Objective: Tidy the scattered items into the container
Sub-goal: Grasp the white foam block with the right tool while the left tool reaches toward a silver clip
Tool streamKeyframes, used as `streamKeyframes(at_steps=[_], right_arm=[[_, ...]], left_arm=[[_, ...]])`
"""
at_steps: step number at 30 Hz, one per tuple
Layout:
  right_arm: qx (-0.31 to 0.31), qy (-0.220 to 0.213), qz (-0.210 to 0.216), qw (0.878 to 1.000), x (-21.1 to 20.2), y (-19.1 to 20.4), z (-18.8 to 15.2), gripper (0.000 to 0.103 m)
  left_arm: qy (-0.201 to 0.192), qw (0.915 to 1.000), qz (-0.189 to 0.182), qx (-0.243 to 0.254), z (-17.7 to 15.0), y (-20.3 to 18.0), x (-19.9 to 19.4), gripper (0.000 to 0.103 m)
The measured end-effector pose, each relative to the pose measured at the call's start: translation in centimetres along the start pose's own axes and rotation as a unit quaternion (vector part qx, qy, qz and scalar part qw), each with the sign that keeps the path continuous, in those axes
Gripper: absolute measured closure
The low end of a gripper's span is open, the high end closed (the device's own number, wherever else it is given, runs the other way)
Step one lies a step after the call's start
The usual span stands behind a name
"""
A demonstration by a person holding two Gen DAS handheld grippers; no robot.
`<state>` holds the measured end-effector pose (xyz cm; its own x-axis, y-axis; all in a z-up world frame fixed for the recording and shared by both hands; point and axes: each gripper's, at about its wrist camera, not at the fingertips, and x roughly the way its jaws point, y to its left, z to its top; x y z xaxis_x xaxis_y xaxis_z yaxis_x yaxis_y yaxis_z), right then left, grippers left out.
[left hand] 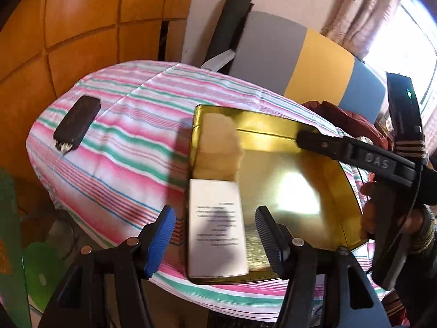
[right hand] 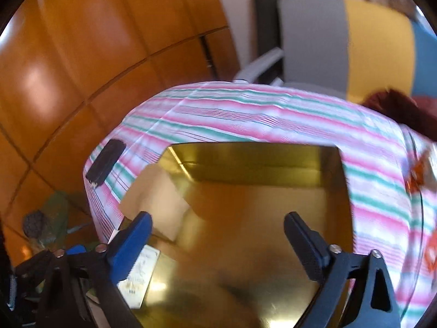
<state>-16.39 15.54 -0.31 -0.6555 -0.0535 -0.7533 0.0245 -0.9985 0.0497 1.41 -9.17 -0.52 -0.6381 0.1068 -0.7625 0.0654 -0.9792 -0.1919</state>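
Left wrist view: left gripper [left hand: 215, 229] spread, empty, over gold tin [left hand: 289, 147] holding white booklet [left hand: 215, 227] and tan card [left hand: 218, 147]. Black case [left hand: 77, 121] lies at 10 o'clock on striped cloth [left hand: 131, 142]; judged next pick, grip across its width. Right wrist view adds right gripper [right hand: 218, 235] spread, empty, above tin.

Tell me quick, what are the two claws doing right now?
Left gripper: open, holding nothing, over the gold tin.
Right gripper: open, holding nothing, over the same tin.
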Motion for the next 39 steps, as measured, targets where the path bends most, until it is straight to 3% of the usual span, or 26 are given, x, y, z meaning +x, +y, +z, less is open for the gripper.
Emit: streamKeyframes(at_steps=[11,17,22,27,34,39], right_arm=[[0.084,-0.024,-0.028,0.996,-8.2,-9.4,-4.9,0.011],[0.091,-0.02,-0.077,0.993,-11.6,-13.1,-8.5,0.011],[0.084,-0.024,-0.142,0.986,-15.5,-16.3,-11.1,0.011],[0.121,-0.031,-0.186,0.974,-19.6,-20.3,-13.6,0.011],[0.167,-0.029,-0.212,0.962,-24.3,-24.2,-15.7,0.011],[0.204,-0.04,-0.254,0.945,-27.1,-27.0,-15.5,0.021]], left_arm=[[0.001,0.9965,-0.023,0.08,-0.5,-6.4,-1.1,0.039],[0.02,0.9907,-0.06,0.121,-1.0,-10.8,-0.8,0.039],[0.052,0.9805,-0.098,0.162,-1.5,-15.3,0.4,0.039],[0.079,0.9638,-0.135,0.216,-2.5,-20.0,1.3,0.039],[0.11,0.9291,-0.187,0.3,-3.8,-27.4,3.1,0.039],[0.139,0.908,-0.213,0.333,-4.8,-31.8,5.1,0.04]])
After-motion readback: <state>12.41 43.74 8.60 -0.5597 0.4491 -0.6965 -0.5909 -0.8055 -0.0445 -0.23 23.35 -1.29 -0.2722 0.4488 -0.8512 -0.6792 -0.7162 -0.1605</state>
